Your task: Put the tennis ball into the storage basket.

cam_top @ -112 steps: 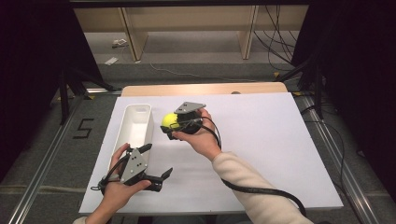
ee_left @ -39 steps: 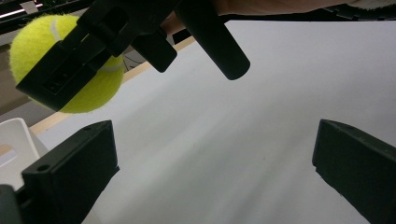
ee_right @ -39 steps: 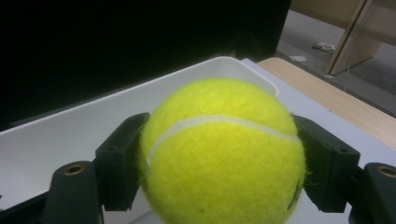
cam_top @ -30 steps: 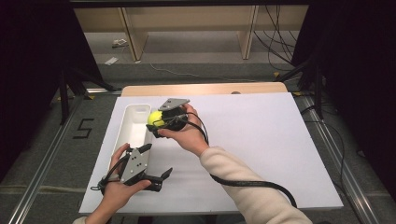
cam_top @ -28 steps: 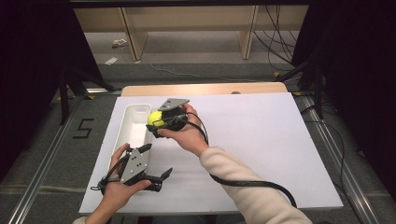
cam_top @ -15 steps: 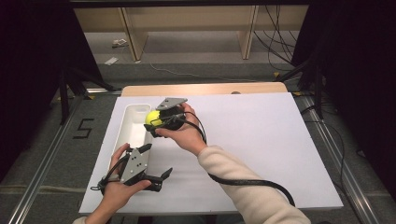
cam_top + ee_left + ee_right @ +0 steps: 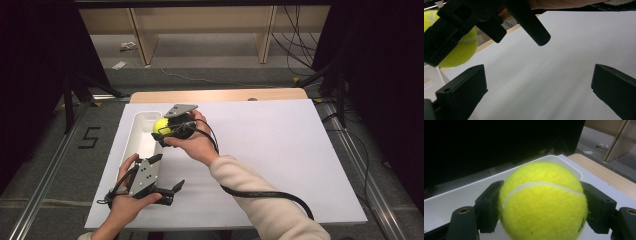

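Tennis ball (image 7: 161,125) over white tray (image 7: 138,136), white tabletop (image 7: 280,150)

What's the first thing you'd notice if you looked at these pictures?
The bright yellow tennis ball jumps out first: the right gripper clamps it between its black jaws, right over the long white tray at the left of the white table. Next comes the left gripper, nearer the person, with its jaws wide apart and nothing between them.
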{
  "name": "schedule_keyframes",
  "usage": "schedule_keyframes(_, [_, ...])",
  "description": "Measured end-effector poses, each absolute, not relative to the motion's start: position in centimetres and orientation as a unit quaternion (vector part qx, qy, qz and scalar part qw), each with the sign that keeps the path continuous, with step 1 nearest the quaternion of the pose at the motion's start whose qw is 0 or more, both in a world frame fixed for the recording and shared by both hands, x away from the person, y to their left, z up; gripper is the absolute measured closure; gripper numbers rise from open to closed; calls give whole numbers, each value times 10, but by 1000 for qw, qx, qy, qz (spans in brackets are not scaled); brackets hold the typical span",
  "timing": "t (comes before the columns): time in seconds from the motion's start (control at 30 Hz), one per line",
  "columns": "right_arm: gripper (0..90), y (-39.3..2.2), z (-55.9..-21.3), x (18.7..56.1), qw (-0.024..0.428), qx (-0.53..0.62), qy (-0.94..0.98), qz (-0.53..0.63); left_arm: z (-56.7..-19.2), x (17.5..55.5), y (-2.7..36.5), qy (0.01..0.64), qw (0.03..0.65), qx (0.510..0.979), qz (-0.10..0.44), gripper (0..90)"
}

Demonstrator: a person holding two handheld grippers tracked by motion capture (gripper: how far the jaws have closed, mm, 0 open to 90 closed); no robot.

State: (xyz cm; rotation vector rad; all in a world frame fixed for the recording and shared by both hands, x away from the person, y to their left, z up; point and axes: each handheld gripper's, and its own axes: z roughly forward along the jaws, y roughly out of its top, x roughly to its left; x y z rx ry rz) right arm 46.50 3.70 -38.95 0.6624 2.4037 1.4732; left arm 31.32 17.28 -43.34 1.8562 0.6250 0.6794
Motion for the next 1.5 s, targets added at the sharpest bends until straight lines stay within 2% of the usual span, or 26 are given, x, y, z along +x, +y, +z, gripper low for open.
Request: schedule_keyframes(1.5, [266, 56, -385, 465, 115, 212, 830, 503, -434, 313, 172, 258, 507, 772, 283, 0])
